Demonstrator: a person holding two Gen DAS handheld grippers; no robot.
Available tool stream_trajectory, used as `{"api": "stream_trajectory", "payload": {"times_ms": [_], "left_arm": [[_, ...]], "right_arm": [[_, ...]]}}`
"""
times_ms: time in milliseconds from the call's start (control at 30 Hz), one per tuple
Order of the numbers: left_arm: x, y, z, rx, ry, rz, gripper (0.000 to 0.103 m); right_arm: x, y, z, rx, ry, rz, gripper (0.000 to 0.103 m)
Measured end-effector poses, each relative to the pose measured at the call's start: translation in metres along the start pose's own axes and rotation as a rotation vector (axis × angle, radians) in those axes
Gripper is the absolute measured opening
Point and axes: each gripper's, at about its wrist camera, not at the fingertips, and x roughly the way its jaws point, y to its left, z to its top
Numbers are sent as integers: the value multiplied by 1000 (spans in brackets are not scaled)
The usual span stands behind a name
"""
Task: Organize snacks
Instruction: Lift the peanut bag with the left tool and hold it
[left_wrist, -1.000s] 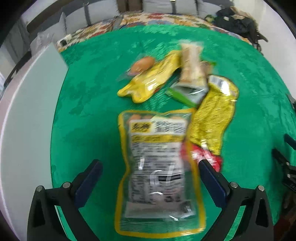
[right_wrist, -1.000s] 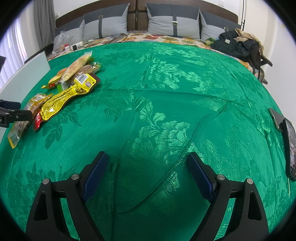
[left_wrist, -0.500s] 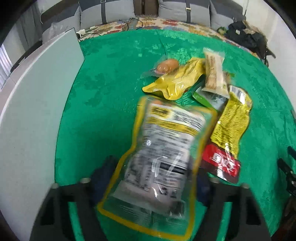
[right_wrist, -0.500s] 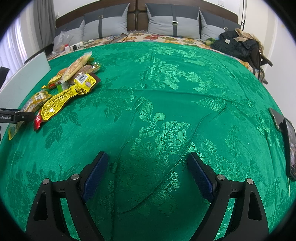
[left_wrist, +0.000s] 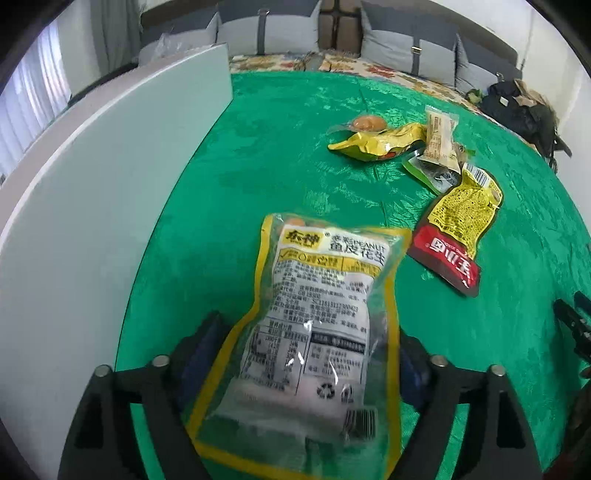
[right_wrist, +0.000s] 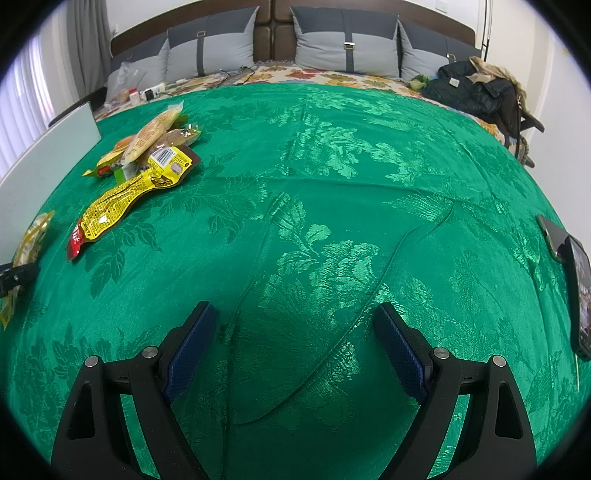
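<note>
My left gripper (left_wrist: 306, 354) is shut on a yellow-edged clear peanut bag (left_wrist: 317, 314) and holds it lifted above the green cloth (left_wrist: 280, 155). The same bag shows at the left edge of the right wrist view (right_wrist: 31, 240). A pile of snacks lies beyond: a yellow and red packet (left_wrist: 456, 225), a yellow pouch (left_wrist: 376, 142), a beige bar (left_wrist: 439, 136), a green packet (left_wrist: 428, 171) and an egg-shaped snack (left_wrist: 365, 122). The pile also shows in the right wrist view (right_wrist: 147, 162). My right gripper (right_wrist: 295, 347) is open and empty over bare cloth.
A white box wall (left_wrist: 92, 206) stands along the left of the cloth. A phone (right_wrist: 580, 280) lies at the right edge. Pillows (right_wrist: 347, 44) and a dark bag (right_wrist: 476, 88) are at the back.
My left gripper has closed on the peanut bag and lifted it off the cloth, swinging left toward the white box. The right gripper has not moved.
</note>
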Motion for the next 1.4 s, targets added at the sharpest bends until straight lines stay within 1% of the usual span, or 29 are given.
{"api": "stream_trajectory", "payload": {"times_ms": [67, 133, 200, 433, 1100, 1133, 1200, 1233, 1267, 1300, 1333, 1400], "left_arm": [[3, 3, 0, 9, -28, -2, 92], [6, 7, 0, 9, -43, 4, 101], [7, 11, 0, 4, -45, 2, 103], [6, 10, -1, 7, -57, 0, 103], [2, 11, -3, 5, -61, 0, 103], [2, 10, -3, 4, -62, 1, 103], [2, 11, -3, 3, -62, 0, 103], [2, 10, -2, 3, -63, 0, 103], [2, 11, -3, 3, -63, 0, 103], [2, 11, -3, 3, -63, 0, 103], [2, 11, -3, 3, -63, 1, 103], [2, 11, -3, 3, -63, 1, 103]], "right_arm": [[0, 0, 0, 0, 0, 0, 90], [0, 0, 0, 0, 0, 0, 90], [0, 0, 0, 0, 0, 0, 90], [0, 0, 0, 1, 0, -1, 90], [0, 0, 1, 6, 1, 5, 91], [1, -1, 2, 6, 12, 6, 91], [3, 0, 9, 35, 66, 0, 90], [3, 2, 15, 83, 91, 29, 90], [2, 7, 22, 147, 100, 97, 90], [1, 12, 28, 186, 102, 146, 90], [2, 22, 38, 226, 112, 205, 90], [12, 49, 59, 288, 157, 290, 90]]}}
